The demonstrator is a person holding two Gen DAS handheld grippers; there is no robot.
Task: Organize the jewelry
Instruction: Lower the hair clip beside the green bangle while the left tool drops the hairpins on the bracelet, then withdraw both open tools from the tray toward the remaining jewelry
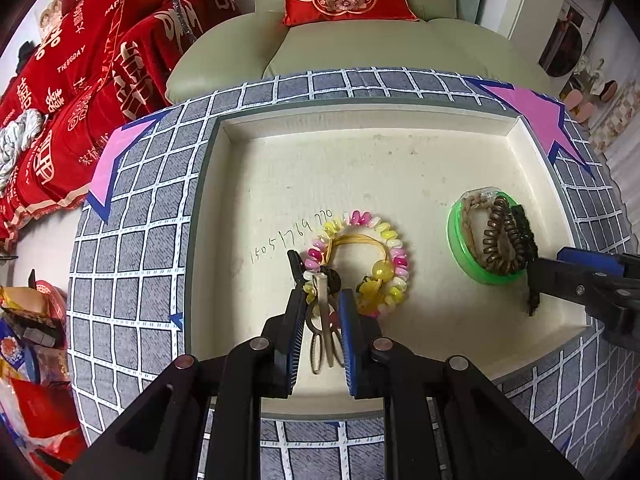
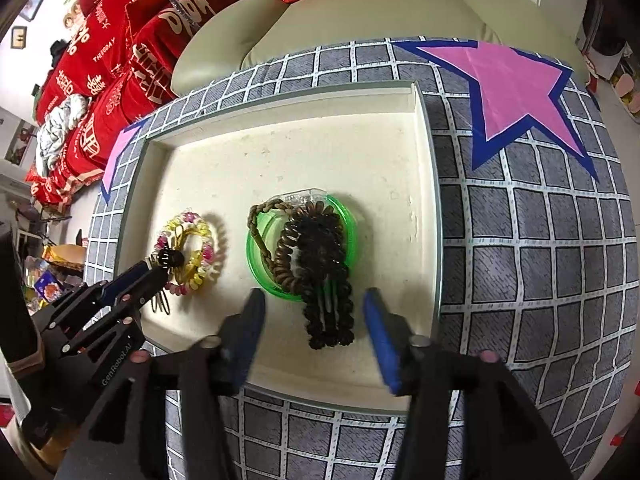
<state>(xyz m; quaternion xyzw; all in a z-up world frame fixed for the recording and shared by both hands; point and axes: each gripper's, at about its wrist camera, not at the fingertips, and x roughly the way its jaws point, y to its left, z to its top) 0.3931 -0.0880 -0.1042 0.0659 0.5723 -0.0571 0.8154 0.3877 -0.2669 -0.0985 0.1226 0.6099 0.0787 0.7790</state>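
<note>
The beaded bracelet lies in the cream tray, a metal hairpin across it, clenched by the left gripper. The right gripper stands released astride a black spiral hair tie spilling from the green lid.

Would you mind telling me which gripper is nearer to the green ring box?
Right. The right gripper sits just in front of the green ring box, open around the dark hair clip hanging over its rim. The left gripper is off to its left, at the beaded bracelet.
</note>
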